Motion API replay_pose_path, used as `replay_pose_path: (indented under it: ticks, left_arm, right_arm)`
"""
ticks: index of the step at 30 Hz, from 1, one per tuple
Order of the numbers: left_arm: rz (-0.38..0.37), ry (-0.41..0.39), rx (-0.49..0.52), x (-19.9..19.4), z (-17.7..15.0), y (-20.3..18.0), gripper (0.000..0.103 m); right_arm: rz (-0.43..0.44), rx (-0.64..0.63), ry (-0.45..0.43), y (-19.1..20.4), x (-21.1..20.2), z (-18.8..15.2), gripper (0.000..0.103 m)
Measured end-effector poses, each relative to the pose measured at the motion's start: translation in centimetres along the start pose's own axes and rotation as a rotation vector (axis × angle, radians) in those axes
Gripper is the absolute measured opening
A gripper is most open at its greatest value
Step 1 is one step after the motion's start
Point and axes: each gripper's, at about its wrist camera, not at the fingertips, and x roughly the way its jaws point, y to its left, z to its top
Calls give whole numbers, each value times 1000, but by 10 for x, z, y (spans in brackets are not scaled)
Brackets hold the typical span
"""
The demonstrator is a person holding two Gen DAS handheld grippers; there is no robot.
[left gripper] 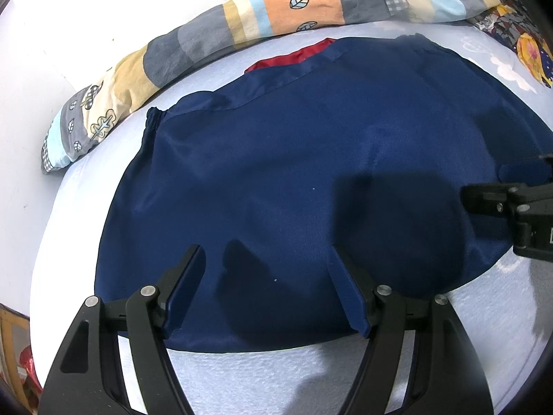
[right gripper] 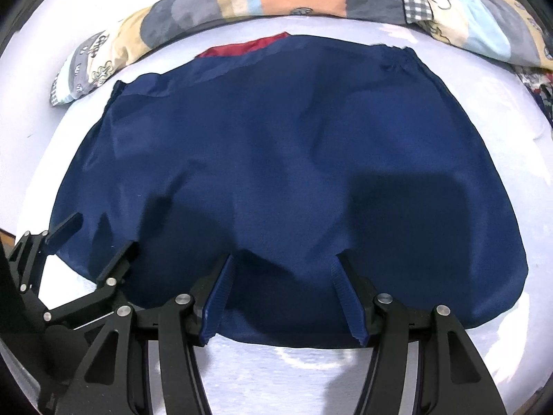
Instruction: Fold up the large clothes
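Note:
A navy blue shiny garment [left gripper: 293, 173] lies folded flat on the pale bed sheet, with a strip of red lining [left gripper: 293, 57] showing at its far edge. It also fills the right wrist view [right gripper: 276, 159]. My left gripper [left gripper: 268, 252] is open and empty, its fingers over the garment's near edge. My right gripper [right gripper: 283, 261] is open and empty, also over the near edge. The right gripper shows at the right of the left wrist view [left gripper: 484, 183], and the left gripper at the lower left of the right wrist view [right gripper: 100, 231].
A rolled patchwork quilt [left gripper: 242, 24] in grey, orange, beige and light blue lies along the far side of the bed [left gripper: 276, 373]. A patterned cloth [left gripper: 528, 48] lies at the far right. The sheet's left edge drops off near a white wall [left gripper: 69, 17].

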Motion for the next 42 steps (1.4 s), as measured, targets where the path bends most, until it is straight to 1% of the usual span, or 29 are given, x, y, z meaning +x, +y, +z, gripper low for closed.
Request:
replay_pose_path:
  ticks: [2, 5, 7, 10, 11, 13, 15, 17, 19, 20, 22, 24, 27, 28, 30, 31, 33, 34, 36, 37, 40, 41, 42]
  left_arm:
    - [-12, 11, -29, 2, 1, 6, 73]
    - [-63, 43, -132, 8, 1, 24, 73]
    - [-97, 53, -205, 10, 1, 35, 73]
    - [-153, 37, -277, 6, 2, 40, 73]
    - [-185, 26, -297, 3, 4, 40, 73]
    - [-239, 16, -315, -1, 6, 34, 73]
    - [-293, 17, -333, -1, 8, 27, 73]
    - [-326, 28, -350, 2, 10, 20, 73]
    - [-328, 34, -354, 6, 11, 15, 73]
    - [-325, 39, -358, 9, 12, 12, 73]
    - [-336, 54, -371, 14, 13, 9, 73]
    - [-328, 59, -379, 17, 13, 7, 73]
    - [-312, 53, -371, 17, 16, 3, 74]
    - [-309, 52, -370, 17, 16, 2, 74]
    - [-307, 49, -368, 18, 16, 2, 75]
    - [-304, 47, -364, 19, 17, 2, 75]
    - [-301, 44, -356, 20, 18, 1, 75]
    - [-300, 41, -354, 20, 18, 2, 75]
    - [-305, 27, -370, 20, 20, 5, 75]
    - [-312, 19, -378, 19, 21, 6, 75]
    - [-336, -14, -435, 21, 28, 14, 75]
    - [-345, -29, -460, 23, 31, 16, 75]
    - [-342, -39, -479, 25, 34, 17, 75]
  right_arm:
    - [-7, 7, 15, -4, 3, -1, 60]
    - [-23, 9, 13, -8, 1, 0, 60]
    - [-2, 42, -5, -17, -7, 0, 60]
    - [66, 119, -51, -41, -26, -2, 60]
    - [81, 141, -60, -48, -30, -2, 60]
    - [143, 220, -79, -72, -40, -6, 60]
    - [227, 341, -92, -104, -51, -15, 61]
    - [300, 439, -91, -129, -57, -29, 62]
    - [344, 512, -85, -145, -61, -43, 62]
    - [370, 569, -77, -157, -61, -54, 62]
    - [402, 651, -67, -171, -57, -65, 62]
    - [414, 703, -47, -182, -50, -72, 62]
    - [444, 766, -41, -193, -38, -75, 62]
    - [453, 776, -49, -195, -36, -74, 62]
    - [422, 775, -65, -198, -29, -64, 62]
    - [421, 781, -74, -199, -25, -61, 62]
    - [441, 805, -101, -199, -10, -53, 62]
    - [455, 814, -132, -199, -6, -49, 62]
    - [502, 839, -221, -198, 2, -41, 62]
    - [524, 837, -241, -197, 7, -36, 62]
    - [534, 739, -311, -185, 17, -11, 63]
    - [558, 701, -321, -181, 19, -3, 62]
    - [563, 681, -321, -178, 21, 2, 62]
